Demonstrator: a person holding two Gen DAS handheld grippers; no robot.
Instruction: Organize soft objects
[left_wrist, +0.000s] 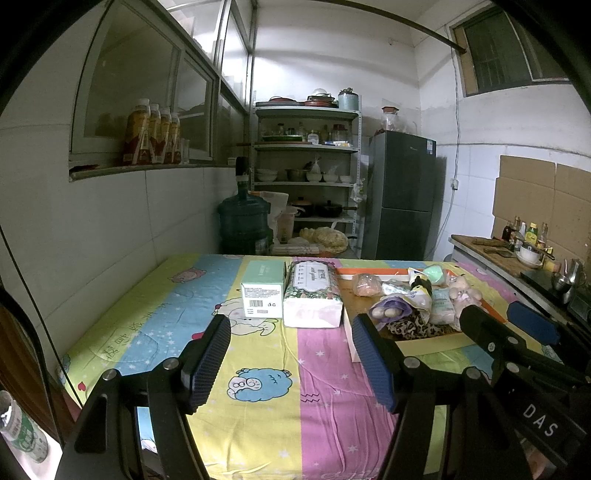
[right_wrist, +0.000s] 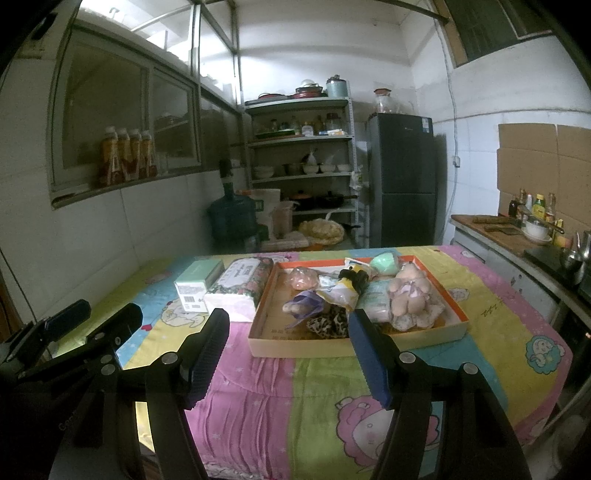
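An orange-rimmed cardboard tray (right_wrist: 456, 326) lies on the table and holds several soft things: a pink teddy bear (right_wrist: 408, 290), a leopard-print cloth (right_wrist: 327, 323), a purple pouch (right_wrist: 304, 302), a pinkish ball (right_wrist: 303, 278) and a mint-green cap (right_wrist: 384, 263). Left of the tray lie a floral tissue pack (left_wrist: 312, 295) and a mint-green box (left_wrist: 263, 288). My left gripper (left_wrist: 291, 332) hovers open over the cloth in front of the tissue pack, nothing between its fingers. My right gripper (right_wrist: 288, 326) hangs open in front of the tray's near edge, also empty.
A cartoon-print cloth (right_wrist: 332, 391) covers the table. Behind it stand a water jug (left_wrist: 243, 221), a metal shelf rack (left_wrist: 306, 166) and a dark fridge (left_wrist: 402, 195). A counter with bottles and bowls (right_wrist: 532, 225) runs along the right. The right gripper shows at right in the left wrist view (left_wrist: 509, 325).
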